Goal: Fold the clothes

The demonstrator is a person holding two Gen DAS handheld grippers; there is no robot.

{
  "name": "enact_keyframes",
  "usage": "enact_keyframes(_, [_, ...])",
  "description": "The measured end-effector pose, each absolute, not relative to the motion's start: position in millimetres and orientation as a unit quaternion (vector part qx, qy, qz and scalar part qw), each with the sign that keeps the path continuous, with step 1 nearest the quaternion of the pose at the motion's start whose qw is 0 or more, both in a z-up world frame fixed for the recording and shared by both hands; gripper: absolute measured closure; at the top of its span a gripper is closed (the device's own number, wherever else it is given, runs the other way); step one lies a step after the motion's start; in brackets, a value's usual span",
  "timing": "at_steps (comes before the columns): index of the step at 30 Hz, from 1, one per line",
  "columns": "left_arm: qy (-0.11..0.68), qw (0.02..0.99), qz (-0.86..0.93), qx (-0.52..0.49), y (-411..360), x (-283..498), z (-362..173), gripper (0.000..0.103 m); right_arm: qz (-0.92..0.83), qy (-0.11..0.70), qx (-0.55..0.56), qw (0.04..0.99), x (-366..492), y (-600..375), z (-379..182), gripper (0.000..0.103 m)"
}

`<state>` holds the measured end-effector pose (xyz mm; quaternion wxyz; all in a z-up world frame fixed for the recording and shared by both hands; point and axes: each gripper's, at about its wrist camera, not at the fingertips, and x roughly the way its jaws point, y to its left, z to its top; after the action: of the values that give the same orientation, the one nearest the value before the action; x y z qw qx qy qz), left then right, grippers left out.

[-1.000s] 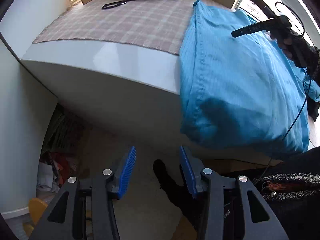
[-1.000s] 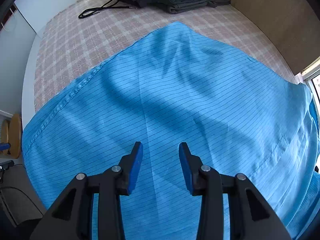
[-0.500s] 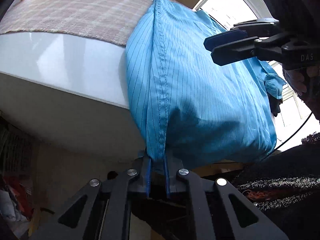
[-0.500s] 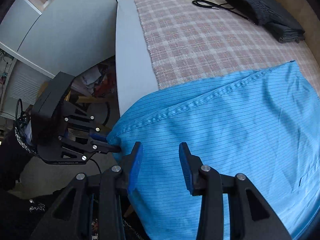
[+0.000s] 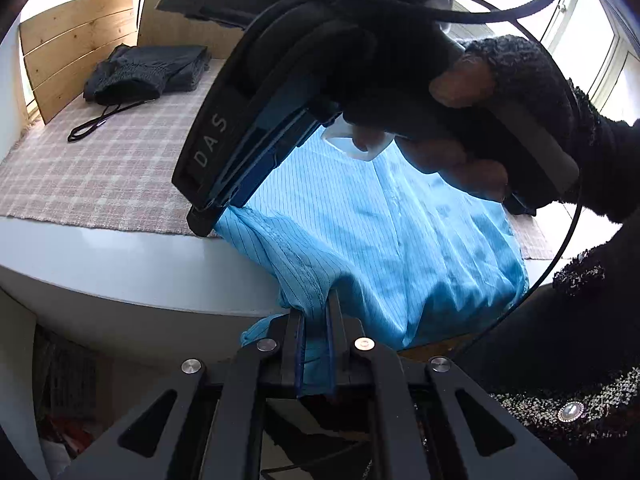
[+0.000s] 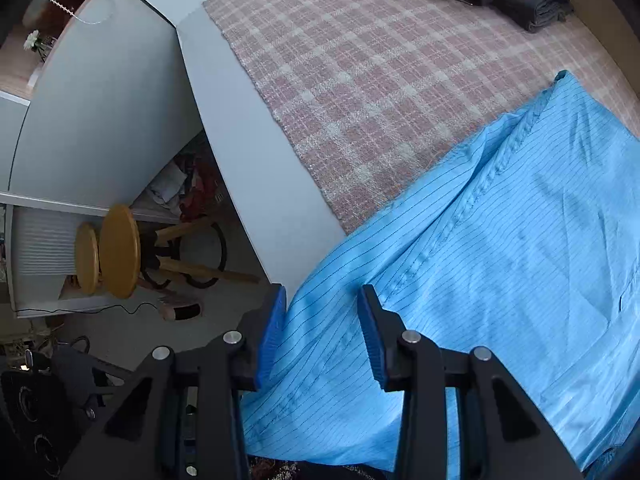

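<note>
Blue pinstriped garment (image 5: 360,240) draped over the white table's (image 5: 120,256) edge. Left gripper (image 5: 316,344) pinches its hem; right gripper (image 6: 322,336), marked "DAS", gapes open above the fabric.

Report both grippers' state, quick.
Left gripper: shut on the hanging edge of the blue shirt.
Right gripper: open, pads either side of the shirt's edge, holding nothing.

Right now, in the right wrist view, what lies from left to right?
Two wooden stools → white table edge → pink plaid cloth → blue striped garment.
</note>
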<state>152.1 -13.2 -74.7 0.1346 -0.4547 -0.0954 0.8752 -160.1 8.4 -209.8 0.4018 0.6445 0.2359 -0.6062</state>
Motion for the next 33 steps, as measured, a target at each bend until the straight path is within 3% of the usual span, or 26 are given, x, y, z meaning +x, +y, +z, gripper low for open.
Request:
enact_keyframes(3, [-0.076, 0.116, 0.874, -0.466, -11, 152, -76, 0.095, -0.600, 0.263, 0.628, 0.419, -155, 7, -219, 0.070])
enact_keyframes(4, [-0.079, 0.111, 0.872, -0.470, -12, 157, -75, 0.094, -0.598, 0.273, 0.627, 0.418, -156, 7, -225, 0.088])
enact_keyframes(5, [-0.081, 0.106, 0.871, -0.473, -13, 161, -75, 0.091, -0.595, 0.274, 0.631, 0.415, -158, 9, -230, 0.096])
enact_keyframes(6, [-0.083, 0.101, 0.869, -0.477, -14, 166, -75, 0.089, -0.593, 0.277, 0.634, 0.413, -160, 12, -234, 0.098])
enact_keyframes(9, [-0.104, 0.088, 0.859, -0.493, -22, 184, -85, 0.083, -0.598, 0.289, 0.626, 0.410, -165, 25, -237, 0.098])
enact_keyframes(18, [-0.207, 0.082, 0.836, -0.501, -74, 179, -137, 0.084, -0.598, 0.285, 0.612, 0.432, -170, 38, -220, 0.099])
enact_keyframes(23, [-0.201, 0.132, 0.844, -0.478, -66, 142, -127, 0.072, -0.597, 0.286, 0.607, 0.439, -164, 34, -218, 0.098])
enact_keyframes(26, [-0.192, 0.145, 0.842, -0.482, -59, 129, -128, 0.072, -0.600, 0.280, 0.606, 0.441, -162, 31, -218, 0.098])
enact_keyframes(28, [-0.188, 0.147, 0.840, -0.487, -55, 124, -129, 0.082, -0.600, 0.275, 0.606, 0.443, -164, 31, -218, 0.098])
enact_keyframes(29, [-0.186, 0.148, 0.839, -0.490, -53, 121, -130, 0.096, -0.598, 0.274, 0.606, 0.446, -165, 32, -218, 0.098])
enact_keyframes(33, [-0.180, 0.152, 0.835, -0.498, -50, 129, -129, 0.103, -0.593, 0.264, 0.601, 0.465, -164, 27, -223, 0.098])
